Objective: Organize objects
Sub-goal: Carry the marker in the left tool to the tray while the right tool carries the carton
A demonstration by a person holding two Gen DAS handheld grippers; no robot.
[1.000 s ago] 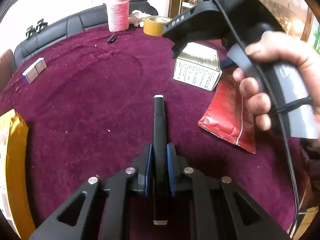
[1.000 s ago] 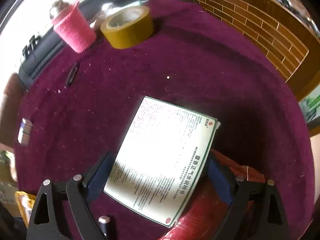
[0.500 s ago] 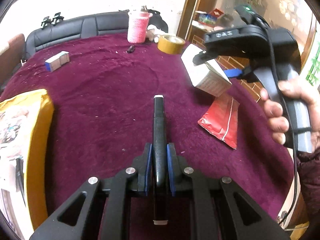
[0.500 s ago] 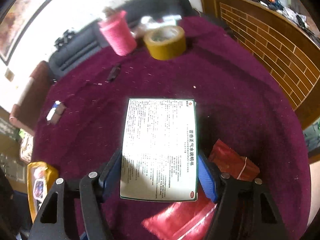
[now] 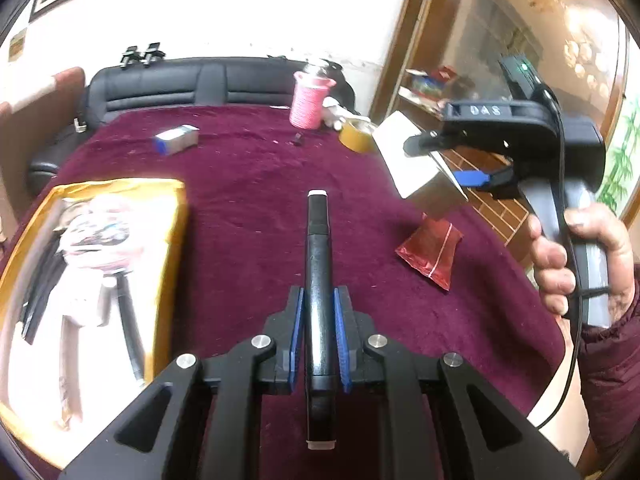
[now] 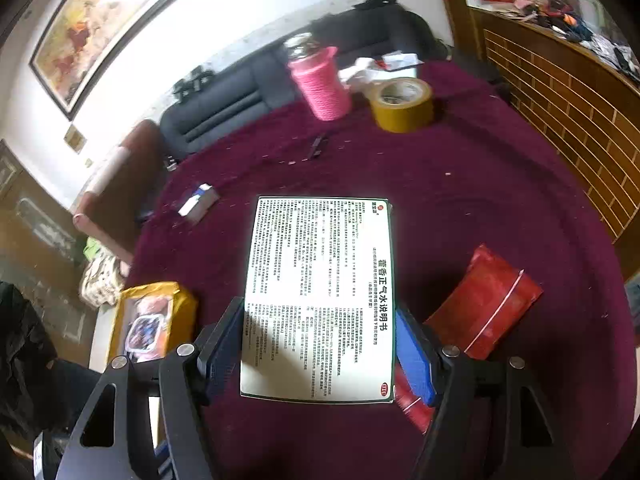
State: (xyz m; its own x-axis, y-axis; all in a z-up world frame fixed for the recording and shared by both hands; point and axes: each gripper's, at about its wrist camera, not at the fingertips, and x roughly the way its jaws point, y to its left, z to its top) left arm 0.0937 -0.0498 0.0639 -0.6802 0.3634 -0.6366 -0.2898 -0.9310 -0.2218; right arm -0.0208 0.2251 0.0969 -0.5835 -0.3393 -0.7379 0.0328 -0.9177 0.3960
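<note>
My left gripper [image 5: 318,320] is shut on a black pen [image 5: 318,256] with white ends, held above the maroon table [image 5: 248,200]. My right gripper [image 6: 318,344] is shut on a white medicine box [image 6: 320,296] with printed text, held high over the table; in the left wrist view the gripper [image 5: 460,160] and the box [image 5: 412,160] are at the right, above a red packet [image 5: 430,252]. The red packet [image 6: 488,308] lies under the right finger in the right wrist view.
A yellow-edged package [image 5: 80,280] lies at the table's left edge. At the back stand a pink-wrapped bottle [image 5: 306,98], a yellow tape roll [image 5: 356,136], a small blue-white box [image 5: 176,140] and a small black item [image 5: 298,139]. A black sofa [image 5: 192,84] is behind.
Both grippers have risen higher above the table with their objects. The medicine box has lifted clear of the red packet, and more of the yellow package shows at left.
</note>
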